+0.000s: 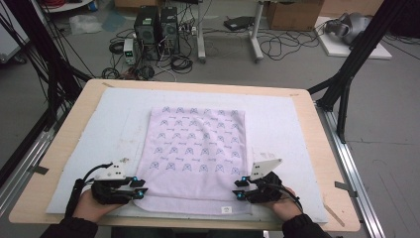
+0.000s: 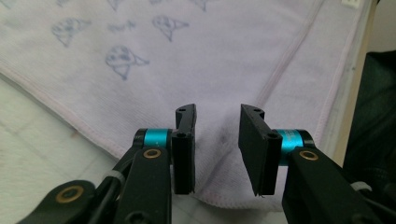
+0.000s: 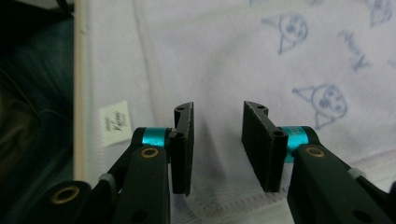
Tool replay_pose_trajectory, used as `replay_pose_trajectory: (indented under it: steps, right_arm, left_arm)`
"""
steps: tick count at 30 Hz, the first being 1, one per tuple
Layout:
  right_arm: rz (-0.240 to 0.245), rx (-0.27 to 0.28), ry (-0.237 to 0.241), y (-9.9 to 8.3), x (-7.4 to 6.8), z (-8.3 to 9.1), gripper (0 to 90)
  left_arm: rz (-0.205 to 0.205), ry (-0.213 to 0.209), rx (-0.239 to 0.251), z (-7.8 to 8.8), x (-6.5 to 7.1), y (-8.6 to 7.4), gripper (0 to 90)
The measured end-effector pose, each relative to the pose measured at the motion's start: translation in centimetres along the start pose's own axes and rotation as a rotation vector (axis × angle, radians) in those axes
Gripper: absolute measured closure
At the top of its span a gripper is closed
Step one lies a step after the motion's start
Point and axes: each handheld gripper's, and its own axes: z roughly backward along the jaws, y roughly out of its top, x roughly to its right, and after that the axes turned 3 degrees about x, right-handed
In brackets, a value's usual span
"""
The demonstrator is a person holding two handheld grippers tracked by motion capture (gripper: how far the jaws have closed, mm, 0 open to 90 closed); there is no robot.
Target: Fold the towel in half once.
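A pale lilac towel point(image 1: 195, 158) with small blue printed figures lay flat on a white padded mat point(image 1: 94, 144) that covered the wooden tabletop point(image 1: 322, 163). Its near hem was folded over, and a small white label point(image 1: 226, 209) sat at this near edge, toward the person's right.

The left hand-held gripper point(image 1: 140, 187) was at the near left corner of the towel. In the left gripper view its jaws stood apart above the towel corner point(image 2: 217, 140), with the cloth below the gap and nothing pressed between the pads.

The right hand-held gripper point(image 1: 239, 187) was at the near right side of the towel. In the right gripper view its jaws were also apart point(image 3: 217, 140), over the hemmed edge, and the label point(image 3: 115, 122) lay just beside the one jaw. No cloth was clamped there.
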Motion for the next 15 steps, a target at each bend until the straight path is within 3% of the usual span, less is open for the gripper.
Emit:
replay_pose_trajectory:
  steps: [3,4,9,12,15]
  right_arm:
    - [-0.009,0.005,0.000,-0.1,0.1,-0.1,81.0]
    - [-0.016,0.001,0.015,-0.1,0.2,0.0,86.3]
    - [-0.024,0.039,0.020,0.3,0.1,1.1,87.9]
    - [0.001,0.066,0.004,0.9,-0.6,2.5,87.9]
    - [-0.003,0.090,0.032,0.9,-1.7,3.8,87.9]
  left_arm:
    - [-0.005,0.004,0.013,-0.4,0.1,-0.2,85.1]
    - [-0.001,0.006,0.009,-0.3,0.1,0.0,86.1]
    - [-0.017,0.011,0.053,1.1,0.7,1.0,86.7]
    - [-0.031,0.004,0.080,2.4,1.5,1.5,86.8]
    - [-0.046,-0.019,0.083,3.3,3.0,1.4,86.8]
